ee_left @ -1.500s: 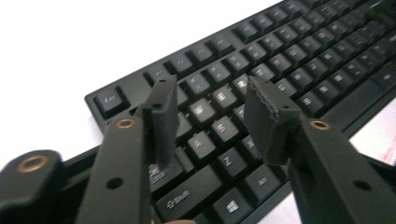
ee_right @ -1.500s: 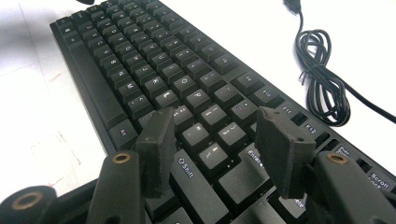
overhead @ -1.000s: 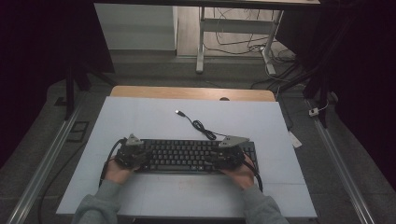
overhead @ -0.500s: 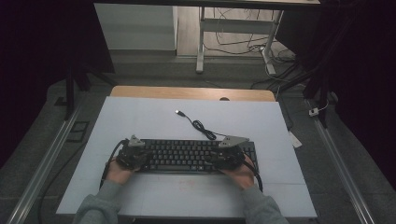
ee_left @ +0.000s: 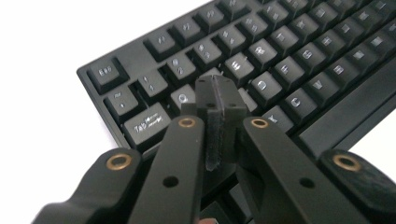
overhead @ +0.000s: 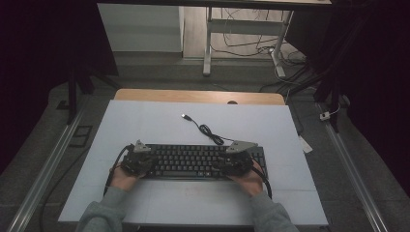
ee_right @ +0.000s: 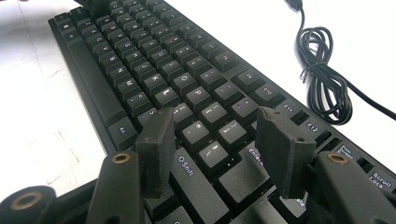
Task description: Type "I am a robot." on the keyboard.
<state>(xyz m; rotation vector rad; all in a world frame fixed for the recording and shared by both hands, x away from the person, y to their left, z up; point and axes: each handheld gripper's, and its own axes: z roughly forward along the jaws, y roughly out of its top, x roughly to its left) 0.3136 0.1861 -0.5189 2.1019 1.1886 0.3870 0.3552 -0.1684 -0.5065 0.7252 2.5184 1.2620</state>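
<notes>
A black keyboard (overhead: 193, 162) lies across the near middle of the white table. The person's hands hold one gripper at each end of it. My left gripper (overhead: 140, 162) rests over the keyboard's left end. In the left gripper view its jaws (ee_left: 215, 91) are pressed together with nothing between them, their tips just above the keys near Tab on the keyboard (ee_left: 289, 60). My right gripper (overhead: 233, 164) is over the right end. In the right gripper view its jaws (ee_right: 217, 135) stand apart above the Shift and Enter keys of the keyboard (ee_right: 154, 60), holding nothing.
The keyboard's black cable (overhead: 208, 129) coils behind it and ends in a loose USB plug (overhead: 185, 116); the coil (ee_right: 327, 70) lies right of the keys. A wooden strip (overhead: 198, 95) borders the white table (overhead: 145, 121) at the back. Metal rails (overhead: 43, 169) run along both sides.
</notes>
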